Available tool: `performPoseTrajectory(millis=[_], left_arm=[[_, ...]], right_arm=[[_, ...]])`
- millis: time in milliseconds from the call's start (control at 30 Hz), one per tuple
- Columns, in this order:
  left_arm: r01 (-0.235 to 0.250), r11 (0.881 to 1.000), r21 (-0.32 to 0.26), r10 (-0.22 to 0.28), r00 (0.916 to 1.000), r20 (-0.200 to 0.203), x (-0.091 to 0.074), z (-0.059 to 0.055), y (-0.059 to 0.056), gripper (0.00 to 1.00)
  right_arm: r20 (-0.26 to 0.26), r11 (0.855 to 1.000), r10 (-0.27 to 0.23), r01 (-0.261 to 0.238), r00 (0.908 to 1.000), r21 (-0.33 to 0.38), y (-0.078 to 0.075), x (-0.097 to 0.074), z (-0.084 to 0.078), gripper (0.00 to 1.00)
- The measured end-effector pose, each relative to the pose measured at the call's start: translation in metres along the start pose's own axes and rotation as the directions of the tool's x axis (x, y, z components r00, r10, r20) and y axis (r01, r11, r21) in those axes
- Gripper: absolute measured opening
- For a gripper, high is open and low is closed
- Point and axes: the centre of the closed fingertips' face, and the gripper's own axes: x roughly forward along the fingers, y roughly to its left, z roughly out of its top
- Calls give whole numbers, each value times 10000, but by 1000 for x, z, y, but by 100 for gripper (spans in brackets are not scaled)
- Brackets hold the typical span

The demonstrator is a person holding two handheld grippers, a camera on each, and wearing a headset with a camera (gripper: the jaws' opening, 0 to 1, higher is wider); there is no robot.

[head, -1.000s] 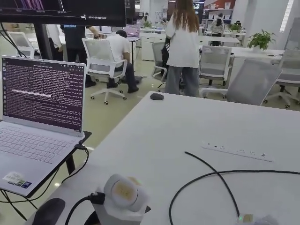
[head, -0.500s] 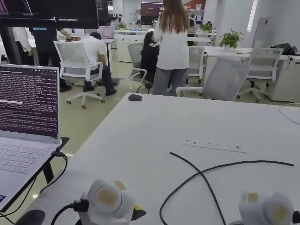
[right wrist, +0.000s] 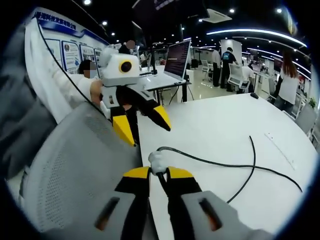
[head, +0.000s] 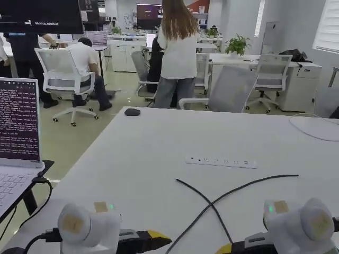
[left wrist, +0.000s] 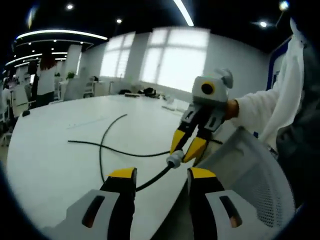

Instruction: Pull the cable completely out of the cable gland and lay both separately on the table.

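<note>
Centrally, shows the right claw point(right wrist: 158, 172) pinched almost shut on the white cable gland point(right wrist: 156, 162), held at the near edge of the white table point(head: 159, 143) and just above a grey mesh chair back point(right wrist: 75, 165). Shows the black cable point(head: 212, 203) running straight out of the gland, with no gap visible between the two, then curving onto the table and crossing itself a little inward of the near edge. Opposite, shows the left claw point(left wrist: 161, 175) spread wide and gripping nothing, pointed at the right claw from close by, with a stretch of the cable seen through the gap between its jaws. Farther in, places a white power strip point(head: 221, 162) just beyond the crossing, a dark mouse point(head: 132, 111) near the far edge, and an open laptop point(head: 18, 132) beyond the left edge, apart from the table.
</note>
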Motion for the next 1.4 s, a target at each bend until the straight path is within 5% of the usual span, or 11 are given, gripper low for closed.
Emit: performPoseTrajectory(millis=[133, 333, 600, 1000, 1067, 1167, 1267, 1400], left_arm=[[798, 9957, 464, -809, 9965, 227, 3, 10, -13, 40], [1240, 9896, 727, -1270, 9911, 387, 8, 19, -20, 32], [2444, 9653, 916, -2520, 9642, 827, 10, 31, -43, 19], [2982, 9528, 576, -3036, 9409, 1503, 0, 45, -50, 16], [2858, 9537, 933, -2974, 9421, 1549, 0, 48, -50, 16], [2517, 9541, 1621, -2772, 9473, 1608, 0, 54, -49, 16], [2232, 9455, 2373, -2635, 9522, 1543, -1, 59, -49, 16], [2062, 9218, 3283, -2583, 9582, 1234, -1, 62, -51, 16]], right_arm=[[311, 9996, 215, -209, 9993, -195, 6, -8, 8, 9], [897, 9979, 580, -551, 9943, -348, 16, -16, 20, 9], [1613, 9914, 1117, -988, 9806, -859, 25, -25, 35, 9], [2501, 9818, 1627, -1315, 9545, -1369, 33, -33, 48, 10], [2762, 9823, 1589, -1236, 9479, -1410, 32, -33, 51, 10], [3426, 9812, 1795, -1930, 9222, 53, 28, -38, 57, 11], [3891, 9745, 1868, -2202, 9021, 425, 26, -42, 62, 12], [4163, 9417, 2075, -2959, 8852, 1599, 25, -44, 66, 13]])
